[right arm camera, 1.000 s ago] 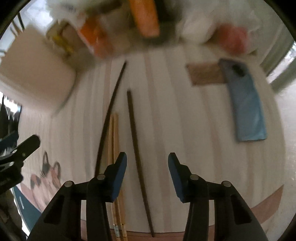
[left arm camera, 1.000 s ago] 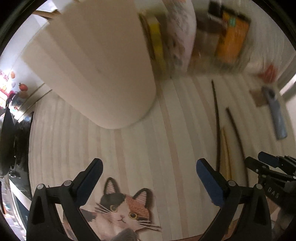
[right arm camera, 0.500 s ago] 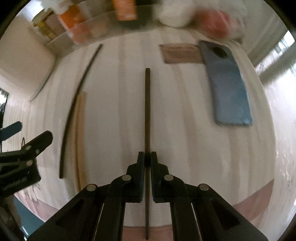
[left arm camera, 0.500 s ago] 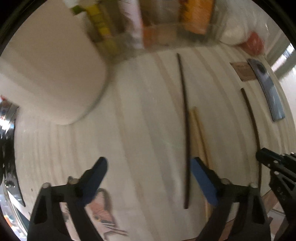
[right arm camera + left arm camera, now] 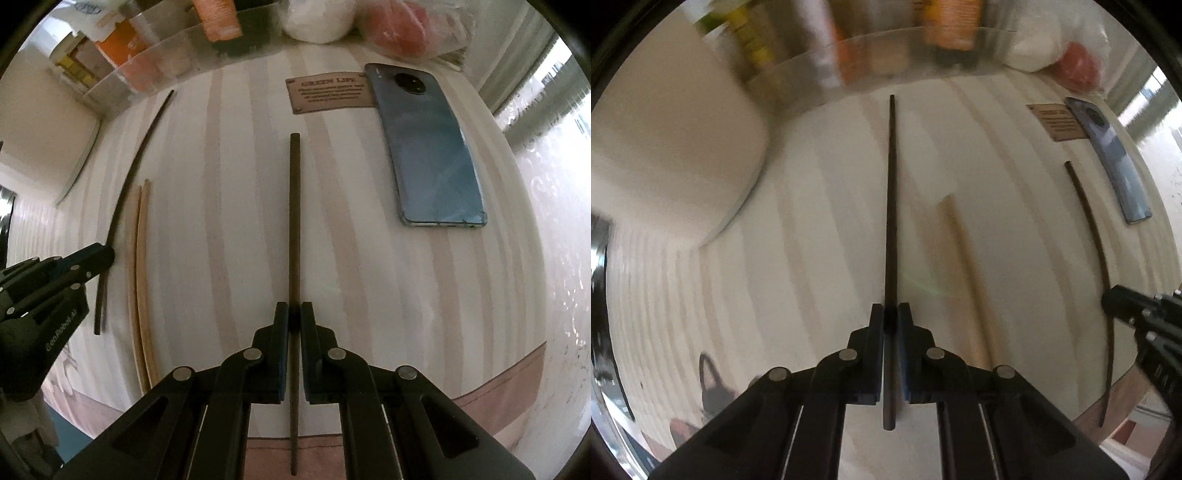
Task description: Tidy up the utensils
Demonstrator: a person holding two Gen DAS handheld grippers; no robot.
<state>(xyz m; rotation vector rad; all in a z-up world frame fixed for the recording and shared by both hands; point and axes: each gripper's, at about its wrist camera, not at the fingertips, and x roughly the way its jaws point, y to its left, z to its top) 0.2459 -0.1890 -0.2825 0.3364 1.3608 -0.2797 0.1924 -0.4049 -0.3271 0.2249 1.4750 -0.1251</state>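
Note:
Two dark chopsticks and a pair of light wooden chopsticks lie on a striped tablecloth. My left gripper points down and is shut on the left dark chopstick, pads pressing near its near end. My right gripper is shut on the right dark chopstick in the same way. The light pair lies between the two dark sticks. In the right wrist view the left gripper shows at the left edge, over its dark chopstick. A white ribbed holder stands at far left.
A blue phone and a brown label lie at the far right. A clear tray of packets and bottles lines the back, with white and red bags beside it. The table's front edge runs just below the grippers.
The left gripper moved right from over the cat picture and closed on the left dark chopstick. The right gripper shifted over the right dark chopstick and closed on it.

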